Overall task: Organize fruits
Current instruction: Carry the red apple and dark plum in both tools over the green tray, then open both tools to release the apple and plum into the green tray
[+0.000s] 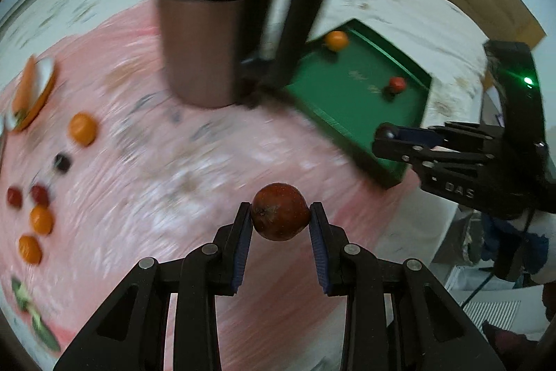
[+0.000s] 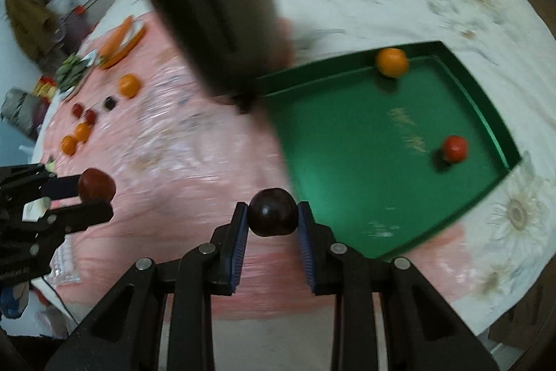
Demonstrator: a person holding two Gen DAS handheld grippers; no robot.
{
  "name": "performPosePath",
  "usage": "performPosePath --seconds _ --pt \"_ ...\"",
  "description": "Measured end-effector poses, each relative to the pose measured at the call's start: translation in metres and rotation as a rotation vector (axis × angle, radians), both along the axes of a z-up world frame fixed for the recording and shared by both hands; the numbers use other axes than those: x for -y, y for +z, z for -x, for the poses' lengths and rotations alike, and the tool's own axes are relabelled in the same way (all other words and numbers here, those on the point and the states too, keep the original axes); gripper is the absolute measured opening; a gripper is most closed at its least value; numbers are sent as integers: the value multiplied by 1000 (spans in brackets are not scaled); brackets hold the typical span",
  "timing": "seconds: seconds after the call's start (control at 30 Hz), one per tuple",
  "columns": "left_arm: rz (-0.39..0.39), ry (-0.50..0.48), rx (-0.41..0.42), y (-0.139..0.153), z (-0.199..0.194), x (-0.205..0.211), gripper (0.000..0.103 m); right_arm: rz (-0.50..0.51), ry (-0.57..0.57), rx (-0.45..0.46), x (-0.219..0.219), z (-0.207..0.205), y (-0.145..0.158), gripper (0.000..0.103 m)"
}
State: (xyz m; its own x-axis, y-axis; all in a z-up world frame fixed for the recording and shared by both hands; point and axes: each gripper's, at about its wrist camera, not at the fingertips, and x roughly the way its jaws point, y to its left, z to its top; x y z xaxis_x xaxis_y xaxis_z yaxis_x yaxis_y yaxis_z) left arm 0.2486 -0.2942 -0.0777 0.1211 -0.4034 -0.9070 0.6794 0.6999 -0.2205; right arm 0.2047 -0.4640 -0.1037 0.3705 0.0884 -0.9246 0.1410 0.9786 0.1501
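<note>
Fruit count: green tray [image 2: 486, 113] holds just an orange [image 2: 391, 61] and a tomato [image 2: 454, 148], left tongs [image 1: 280, 220] clamp a reddish-brown fruit [image 1: 280, 216], right tongs [image 2: 273, 217] pinch a dark plum [image 2: 273, 212], and several pieces [image 1: 82, 128] wait on the pink sheet [image 1: 194, 169].

The only lettering that reads clearly is "DAS", in pale raised capitals on the black plastic body of the right gripper [image 1: 391, 141], seen from the left wrist view. Faint gold markings lie on the floor of the shallow green rectangular tray [image 2: 347, 183], too smeared to read. Pale lettering on the black plastic body of the left gripper [image 2: 97, 197] is also illegible.
</note>
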Motion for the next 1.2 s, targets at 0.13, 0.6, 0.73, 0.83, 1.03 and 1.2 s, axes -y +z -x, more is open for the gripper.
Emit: performPosePath --seconds 0.13,0.6,0.73,0.83,1.03,1.2 --pt "19 -55 -1 -2 3 38 28 32 -60 -3 38 -1 -7 13" --pt "31 -175 -11 -25 1 149 28 82 -128 -43 120 -7 -40 12" --pt "-2 -182 -10 -41 -4 165 28 89 -139 -55 131 -5 -47 12" --pt "-18 -185 -3 -49 -7 171 28 96 -136 -64 134 -4 -52 12" --pt "-36 -182 -6 -61 -12 178 28 101 -129 -78 133 -2 -59 13" --pt "-47 -182 3 -63 -13 180 28 108 -120 -82 130 -3 -63 13"
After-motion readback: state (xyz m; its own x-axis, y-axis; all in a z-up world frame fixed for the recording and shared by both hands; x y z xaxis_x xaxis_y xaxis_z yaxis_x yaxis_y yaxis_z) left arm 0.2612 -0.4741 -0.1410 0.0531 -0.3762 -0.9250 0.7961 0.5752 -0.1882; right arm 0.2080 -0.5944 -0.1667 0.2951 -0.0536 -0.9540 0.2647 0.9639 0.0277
